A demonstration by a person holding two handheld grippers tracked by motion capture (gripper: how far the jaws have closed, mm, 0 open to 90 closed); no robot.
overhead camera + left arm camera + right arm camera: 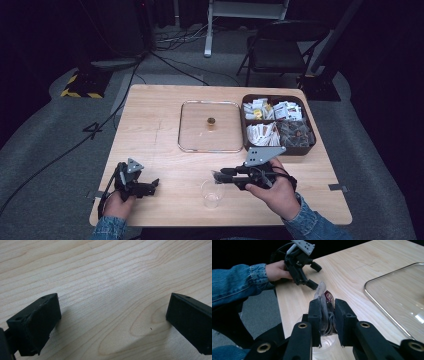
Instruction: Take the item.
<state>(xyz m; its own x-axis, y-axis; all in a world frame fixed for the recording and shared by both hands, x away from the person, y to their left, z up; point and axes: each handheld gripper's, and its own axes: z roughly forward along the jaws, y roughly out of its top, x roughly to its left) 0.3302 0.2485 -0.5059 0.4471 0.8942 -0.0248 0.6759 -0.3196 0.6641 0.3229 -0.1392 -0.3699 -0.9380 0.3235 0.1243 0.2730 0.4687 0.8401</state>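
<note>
My right gripper [216,176] is shut on a small clear plastic packet [325,305] with a dark label, held just above a clear plastic cup [212,193] near the table's front edge. In the right gripper view the cup [324,350] sits directly under the jaws. My left gripper [152,184] rests on the wood at the front left, open, with bare table between its fingers [40,322]. The same left gripper [312,275] appears farther off in the right gripper view.
A glass lid with a small knob [210,121] lies flat mid-table. Right of it stands a dark compartment box [310,150] filled with several packets. Behind the table stands a black folding chair [280,47], with cables on the floor.
</note>
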